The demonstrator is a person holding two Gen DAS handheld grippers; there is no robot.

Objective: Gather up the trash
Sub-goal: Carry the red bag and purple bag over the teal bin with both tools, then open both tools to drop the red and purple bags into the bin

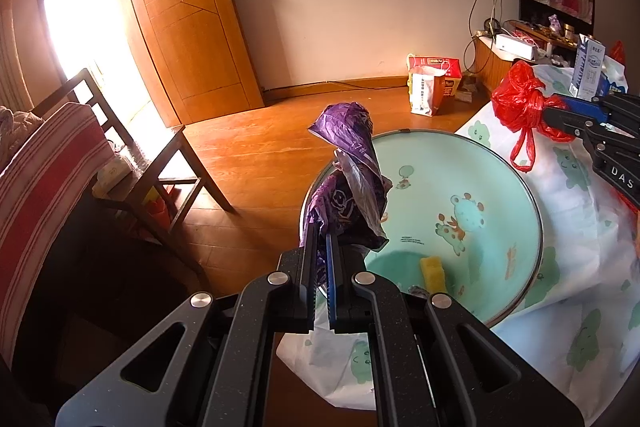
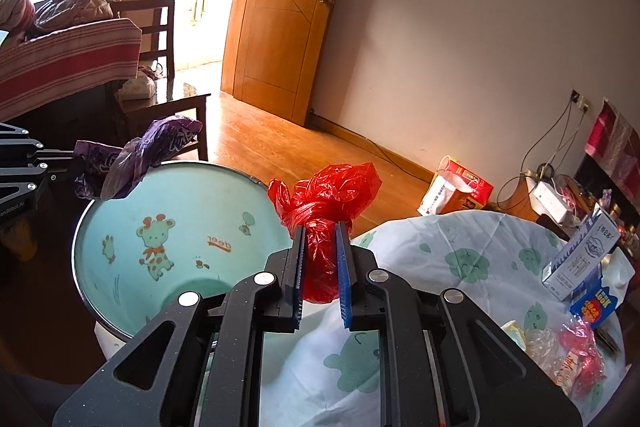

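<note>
We find both grippers angled downward toward the basin (image 1: 472, 187), which we take as our reference. The left gripper (image 1: 324, 255) is held over the basin's near-left rim, its jaws pressed together on the purple bag (image 1: 352, 171). The right gripper (image 2: 322, 259) sits at the basin's right edge, above the cloth-covered worktop (image 2: 460, 267), its jaws clamped on the neck of the red bag (image 2: 328, 199).

Materials: the basin is round, smooth, pale green inside with printed giraffe cartoons and a thin metal-looking rim. The purple bag is thin crinkled film with a rose print, twisted and standing up from the jaws over the basin's left rim. The red bag is translucent crumpled plastic, knotted, with one loop handle hanging in the left wrist view. The cloth on the worktop is white with green cartoon shapes and lies wrinkled. A yellow sponge-like block (image 1: 433, 267) rests on the basin's floor.

Count: two grippers, two bags held (one purple, one red), one basin, one yellow block. Right of the basin on the worktop we note one white-and-blue carton (image 2: 580, 255) and a small heap of clear and red wrappers (image 2: 568, 355). Beyond the basin, on the wooden floor (image 1: 248, 155), stands one red gift box (image 1: 434, 79).
</note>
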